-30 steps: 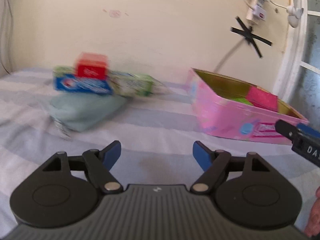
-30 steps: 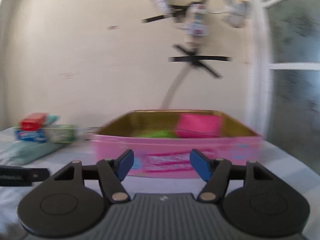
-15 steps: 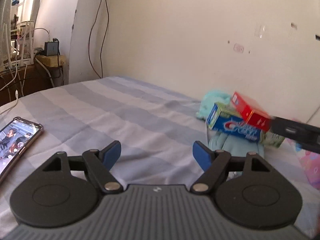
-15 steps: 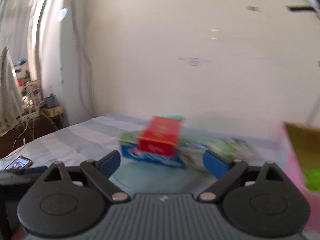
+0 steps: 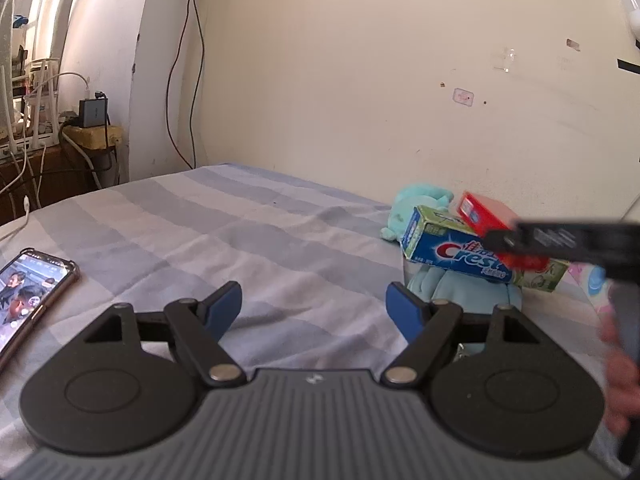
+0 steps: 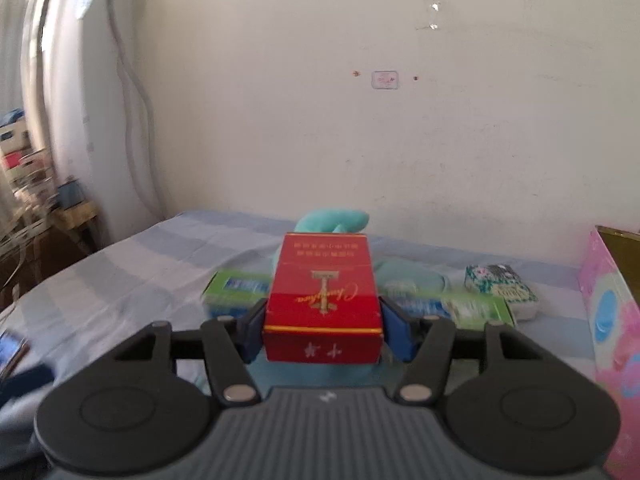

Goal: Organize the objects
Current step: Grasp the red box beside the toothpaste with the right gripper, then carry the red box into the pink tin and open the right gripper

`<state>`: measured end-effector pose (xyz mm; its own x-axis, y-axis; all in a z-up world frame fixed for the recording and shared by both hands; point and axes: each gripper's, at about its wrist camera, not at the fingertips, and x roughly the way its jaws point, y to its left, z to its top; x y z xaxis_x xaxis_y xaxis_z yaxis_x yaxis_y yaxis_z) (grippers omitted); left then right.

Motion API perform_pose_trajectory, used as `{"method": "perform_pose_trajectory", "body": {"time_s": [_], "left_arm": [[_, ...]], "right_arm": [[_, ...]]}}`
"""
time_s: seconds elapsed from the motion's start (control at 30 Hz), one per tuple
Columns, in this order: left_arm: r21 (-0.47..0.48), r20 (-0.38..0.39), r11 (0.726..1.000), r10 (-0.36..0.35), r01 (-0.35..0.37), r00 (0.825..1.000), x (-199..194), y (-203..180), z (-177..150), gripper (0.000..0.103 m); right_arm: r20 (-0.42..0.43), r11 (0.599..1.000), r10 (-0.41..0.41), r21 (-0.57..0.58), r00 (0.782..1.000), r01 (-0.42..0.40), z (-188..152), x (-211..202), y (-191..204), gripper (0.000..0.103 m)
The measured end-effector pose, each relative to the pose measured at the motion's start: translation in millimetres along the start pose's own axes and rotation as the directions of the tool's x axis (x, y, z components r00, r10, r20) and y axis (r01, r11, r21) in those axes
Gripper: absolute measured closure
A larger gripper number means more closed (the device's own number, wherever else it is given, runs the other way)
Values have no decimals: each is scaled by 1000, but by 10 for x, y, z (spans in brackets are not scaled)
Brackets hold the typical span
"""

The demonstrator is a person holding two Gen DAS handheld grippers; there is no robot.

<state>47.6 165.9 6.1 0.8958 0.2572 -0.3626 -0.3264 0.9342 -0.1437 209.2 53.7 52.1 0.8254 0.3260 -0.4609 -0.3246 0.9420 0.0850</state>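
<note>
A: What is the biggest thing here?

B: The bed (image 5: pixel 248 240), with a blue and white striped sheet. It fills the low half of both views, under a cream wall (image 5: pixel 360 80).

A: And next?

B: A pink tin (image 6: pixel 612 320) at 3 o'clock in the right wrist view. Only its near corner shows. Then a teal plush toy (image 6: pixel 332 220), lying at 12 o'clock by the wall.

A: What lies on the toy?

B: A long toothpaste box (image 5: pixel 452 252), blue and green. It rests across the toy. In the left wrist view it sits at 2 o'clock.

A: Where is the red pack?

B: The pack (image 6: pixel 324 300) is right above the toothpaste box, in the middle of the right wrist view. The right tongs (image 6: pixel 324 328) have just been closing, and now their blue pads pinch the pack on both sides. I cannot tell if it still touches the box below.

A: Anything else small?

B: A tissue packet (image 6: pixel 500 284) at 2 o'clock, just beside the toothpaste box, near the tin. A phone (image 5: pixel 28 296) lies at 9 o'clock in the left wrist view, screen lit.

A: And the left tongs?

B: The left tongs (image 5: pixel 314 306) are spread apart over bare sheet, pinching nothing. The right tongs' black arm crosses that view at 3 o'clock, in front of the pack.
</note>
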Motion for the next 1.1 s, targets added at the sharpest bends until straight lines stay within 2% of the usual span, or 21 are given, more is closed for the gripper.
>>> {"method": "perform_pose_trajectory", "body": {"time_s": [0.1,0.2,0.3,0.37,0.4,0.43,0.5,0.53,0.6,0.67,0.7,0.83,0.87,0.9,0.93,1.03,1.1], "left_arm": [[-10,6,999,-41,41,999,-26,26,-3,22],[-17,4,992,-124,124,992,-55,52,-7,22],[32,-45,981,-189,190,981,-78,-73,-14,22],[36,-101,966,-250,255,963,-124,-231,-23,22],[24,-135,950,-306,312,942,-157,-333,-33,22],[21,-168,928,-363,371,917,-191,-451,-41,22],[43,-216,885,-445,464,869,-264,-700,-54,22],[60,-230,866,-472,496,851,-297,-818,-66,23],[95,-261,836,-503,540,824,-343,-1031,-74,23],[108,-301,821,-510,560,806,-343,-1170,-96,24],[102,-325,810,-521,577,789,-324,-1217,-108,25],[65,-444,781,-535,621,719,-162,-1339,-209,28],[45,-477,773,-540,632,694,-117,-1359,-248,33],[16,-505,767,-548,642,667,-83,-1372,-291,42],[9,-493,773,-549,635,675,-81,-1381,-302,43],[24,-471,797,-523,603,710,-108,-1472,-211,43],[62,-430,792,-528,608,732,-164,-1603,-51,43]], "right_arm": [[-35,993,91,-78,995,-93,-190,-378,-57,45],[-99,981,129,-130,987,-142,-469,-807,-185,45],[-152,982,122,-128,981,-142,-705,-1136,-375,45],[-164,986,88,-127,983,-109,-824,-1304,-496,45],[-163,989,70,-121,984,-90,-860,-1353,-541,39],[-163,992,57,-106,985,-75,-892,-1399,-589,29],[-150,994,54,-81,987,-67,-923,-1475,-676,25],[-146,995,56,-76,988,-68,-931,-1496,-709,24],[-142,995,60,-69,988,-70,-949,-1530,-743,20],[-149,993,75,-75,986,-87,-982,-1529,-755,19],[-151,992,81,-86,985,-95,-1004,-1532,-752,18],[-183,986,85,-129,979,-110,-1044,-1472,-714,19],[-194,985,88,-130,977,-115,-1051,-1414,-703,22],[-191,985,82,-137,978,-110,-1057,-1394,-697,35],[-173,984,67,-152,983,-94,-1051,-1397,-681,44],[-129,989,67,-125,989,-83,-1012,-1413,-722,44],[-50,991,39,-123,998,-45,-917,-1491,-772,44]]}}
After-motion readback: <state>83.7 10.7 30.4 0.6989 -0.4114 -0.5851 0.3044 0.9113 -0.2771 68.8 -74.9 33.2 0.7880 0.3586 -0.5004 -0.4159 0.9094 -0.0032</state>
